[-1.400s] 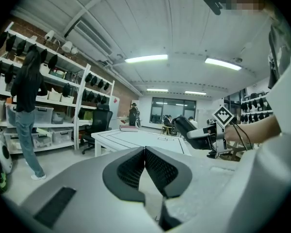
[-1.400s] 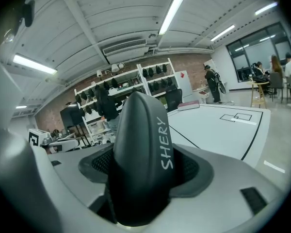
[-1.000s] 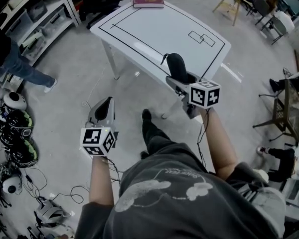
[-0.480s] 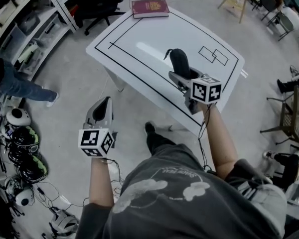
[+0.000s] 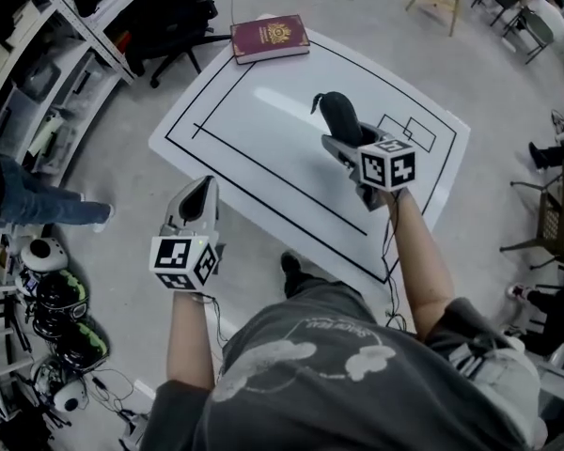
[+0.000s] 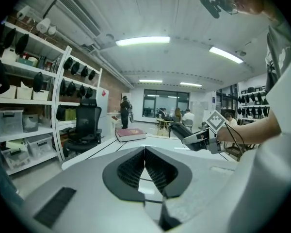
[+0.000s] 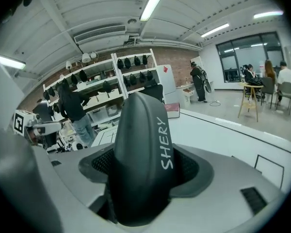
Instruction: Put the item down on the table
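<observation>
My right gripper [image 5: 344, 145] is shut on a black oblong case [image 5: 337, 116] and holds it over the middle of the white table [image 5: 263, 130]; I cannot tell how high it hangs above the top. In the right gripper view the case [image 7: 143, 144] fills the space between the jaws of the right gripper [image 7: 145, 168], with white lettering on its side. My left gripper [image 5: 204, 188] is shut with nothing in it, at the table's near left edge. In the left gripper view the left gripper [image 6: 144, 150] has its tips touching, and the case [image 6: 177, 128] shows to the right.
A dark red book [image 5: 270, 38] lies at the table's far corner. Black lines and a small double rectangle [image 5: 406, 132] are marked on the top. Shelving [image 5: 38, 54] and a black office chair [image 5: 174, 17] stand on the left, helmets [image 5: 61, 299] lie on the floor, and a person's legs [image 5: 33, 200] show at left.
I have come closer to the table. The right gripper with the case has gone from the table's near edge to over its middle. The left gripper has reached the table's near left edge.
</observation>
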A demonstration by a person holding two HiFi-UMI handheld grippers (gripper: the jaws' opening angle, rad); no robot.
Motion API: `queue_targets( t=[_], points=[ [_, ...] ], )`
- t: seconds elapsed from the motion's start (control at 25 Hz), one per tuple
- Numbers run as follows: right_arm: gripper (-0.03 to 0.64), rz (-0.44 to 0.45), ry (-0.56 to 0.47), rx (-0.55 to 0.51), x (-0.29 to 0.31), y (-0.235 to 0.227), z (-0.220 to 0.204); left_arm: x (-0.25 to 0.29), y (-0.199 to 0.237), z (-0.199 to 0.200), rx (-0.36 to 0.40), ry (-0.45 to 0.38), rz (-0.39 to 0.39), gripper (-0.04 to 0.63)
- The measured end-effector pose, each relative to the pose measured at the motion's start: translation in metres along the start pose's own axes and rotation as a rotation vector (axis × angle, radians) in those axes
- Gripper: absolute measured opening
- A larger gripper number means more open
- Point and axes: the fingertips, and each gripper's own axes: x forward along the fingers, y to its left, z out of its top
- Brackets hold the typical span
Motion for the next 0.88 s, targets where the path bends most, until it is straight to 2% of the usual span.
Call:
queue_targets(
  t=[0.24,0.4,0.6,0.88],
  points=[
    [0.327,-0.046,0.07,-0.108,0.023,-0.027,0.01,0.038,0.005,0.013,0.016,0.016,-0.027,0.003],
    [0.327,-0.06,0.098,-0.14,0.04,-0.038,0.014,0.061,0.009,0.018,0.033,0.028,-0.06,0.003],
    [0.327,-0.094,0.137,-0.171,0.065,-0.046,0.014,0.096,0.026,0.017,0.058,0.056,-0.126,0.003],
    [0.327,-0.153,0.225,-0.28,0.107,-0.056,0.018,0.16,0.063,0.021,0.062,0.078,-0.241,0.003]
  ],
)
